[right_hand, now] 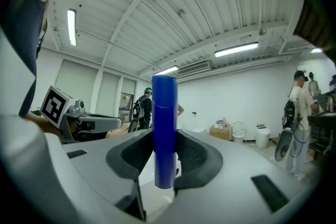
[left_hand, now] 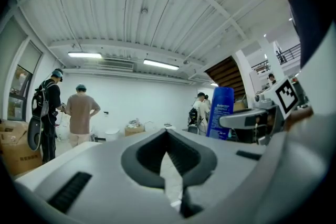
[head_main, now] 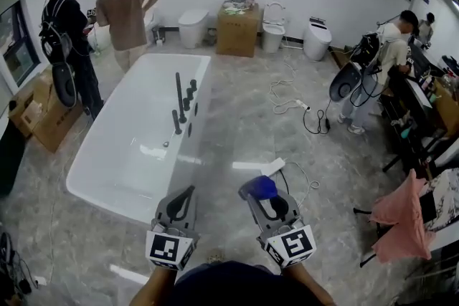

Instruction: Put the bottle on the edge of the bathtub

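The blue bottle (right_hand: 164,128) stood upright, clamped between the jaws of my right gripper (head_main: 260,191). I held it above the marble floor (head_main: 237,118), near the close end of the white bathtub (head_main: 136,132) and clear of its rim. My left gripper (head_main: 183,197) hovered just beside, its jaws pressed together on nothing. Black taps (head_main: 181,105) lined the tub's right edge.

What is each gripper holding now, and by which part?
The right gripper holds the blue bottle upright, its jaws closed on the lower part of the body. The left gripper is shut and empty.
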